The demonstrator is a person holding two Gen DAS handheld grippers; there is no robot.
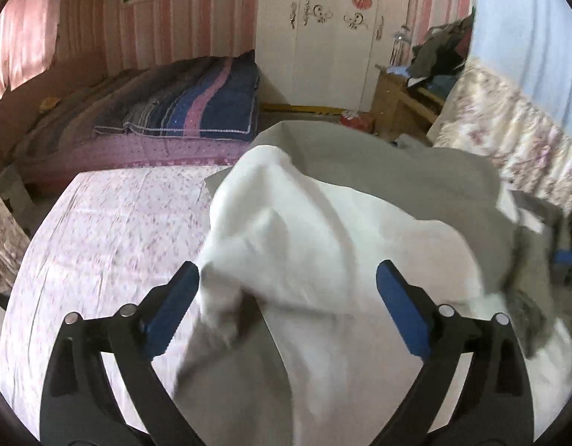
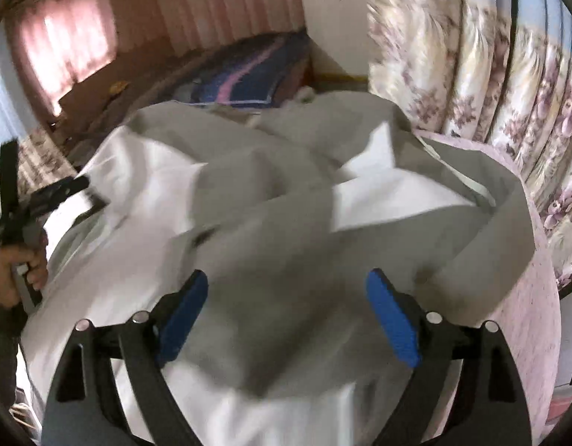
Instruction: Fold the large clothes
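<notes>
— The garment [image 1: 315, 230]: where is it seen?
— It is spread, rumpled, grey and white, on the pink floral bed [image 1: 111, 230].
— And the claws?
— The left gripper [image 1: 287, 286] and right gripper [image 2: 286, 290] are held wide apart above it; nothing seems clamped, though the pictures are blurred.

Motion blur smears the grey-white garment [image 2: 271, 223]; it hides much of the bed [image 1: 111, 223], its lower part cut off at six o'clock.

I'm looking at a large garment [image 1: 323, 230], white on one face and grey on the other, lying rumpled and partly doubled over on the pink floral bedsheet [image 1: 111, 223], its grey edge [image 2: 509, 200] curling toward the sheet's side.
</notes>
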